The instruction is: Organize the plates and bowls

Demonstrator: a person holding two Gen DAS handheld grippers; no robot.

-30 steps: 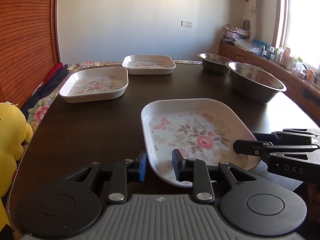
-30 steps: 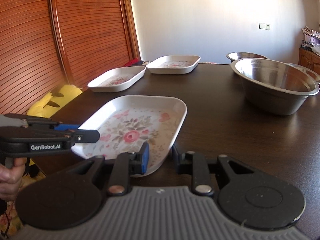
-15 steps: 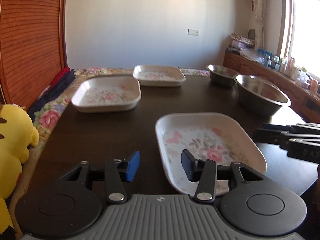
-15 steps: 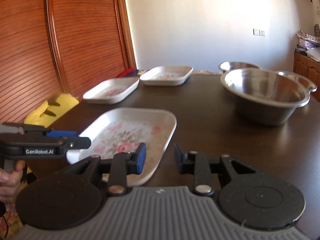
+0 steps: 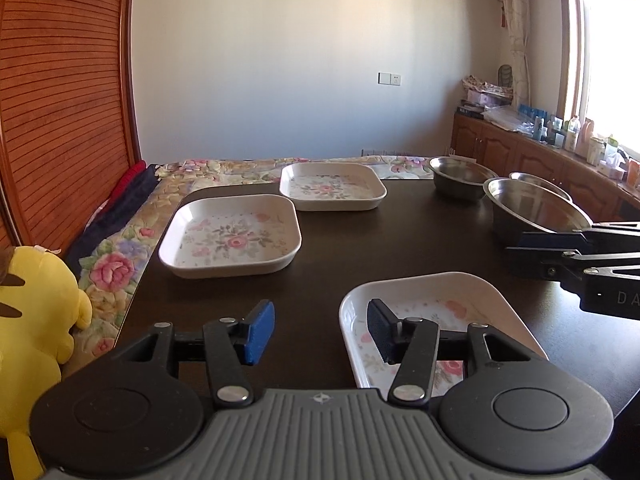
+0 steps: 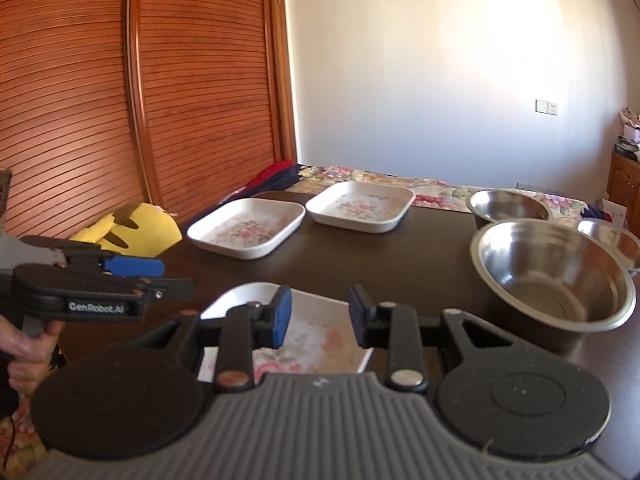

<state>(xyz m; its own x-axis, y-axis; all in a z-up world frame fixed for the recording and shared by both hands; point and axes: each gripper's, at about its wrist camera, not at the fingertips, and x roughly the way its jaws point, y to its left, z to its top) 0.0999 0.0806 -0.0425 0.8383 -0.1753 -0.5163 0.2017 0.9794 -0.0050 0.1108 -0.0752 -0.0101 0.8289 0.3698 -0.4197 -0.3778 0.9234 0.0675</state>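
A white floral square plate (image 5: 440, 312) lies at the near edge of the dark table (image 5: 328, 264), also in the right wrist view (image 6: 320, 332). My left gripper (image 5: 320, 326) is open and empty, raised above the plate's left rim. My right gripper (image 6: 319, 316) is open and empty above the same plate. A second floral plate (image 5: 230, 236) (image 6: 246, 232) and a third (image 5: 332, 186) (image 6: 360, 206) lie further back. A large steel bowl (image 6: 552, 276) (image 5: 532, 208) stands at the right, with two smaller steel bowls (image 6: 508, 206) behind it.
A yellow plush toy (image 5: 36, 320) sits off the table's left edge on a floral bedspread (image 5: 116, 264). A slatted wooden door (image 6: 140, 100) stands at the left. A wooden sideboard with bottles (image 5: 560, 148) runs along the right wall.
Both grippers have pulled back and risen away from the near plate, and both have opened wider. The plate stays on the table.
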